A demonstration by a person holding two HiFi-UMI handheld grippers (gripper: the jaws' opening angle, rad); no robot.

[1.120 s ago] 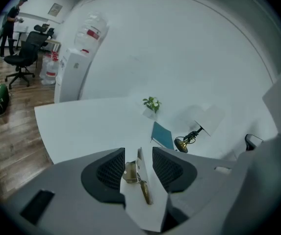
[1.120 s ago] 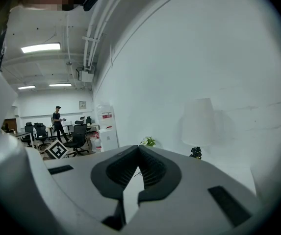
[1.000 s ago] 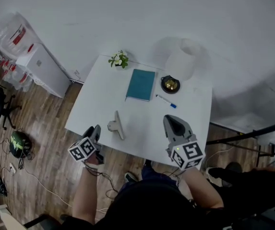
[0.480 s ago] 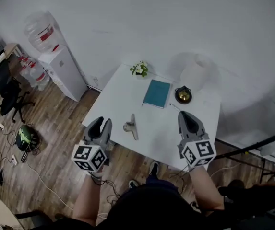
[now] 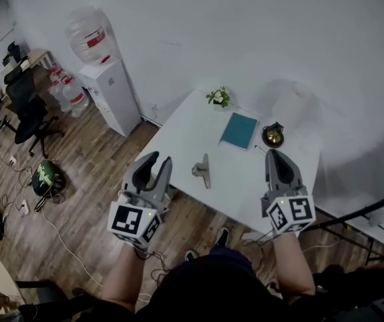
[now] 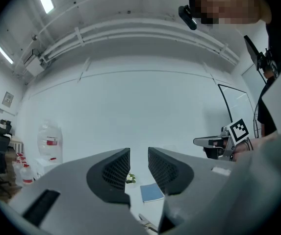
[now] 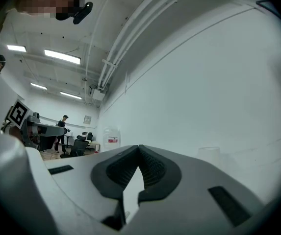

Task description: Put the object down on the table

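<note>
A grey clamp-like object (image 5: 203,172) lies flat on the white table (image 5: 178,139), with nothing holding it; the left gripper view catches its end (image 6: 145,223) at the bottom edge. My left gripper (image 5: 157,161) hangs over the floor left of the table's near corner. Its jaws are closing, a narrow gap (image 6: 139,155) still shows, and nothing is between them. My right gripper (image 5: 276,155) hovers over the table's near right edge, tips together (image 7: 139,149) and empty. Both are raised well above the object.
On the table's far side are a small plant (image 5: 219,97), a teal book (image 5: 239,131) and a dark round dish (image 5: 272,135). A water dispenser (image 5: 114,92) stands at the wall on the left, with office chairs (image 5: 24,106) and cables on the wooden floor.
Both grippers have lifted up and back from the table, and the view has pulled back with them. The left jaws have narrowed. The grey object has stayed where it lies.
</note>
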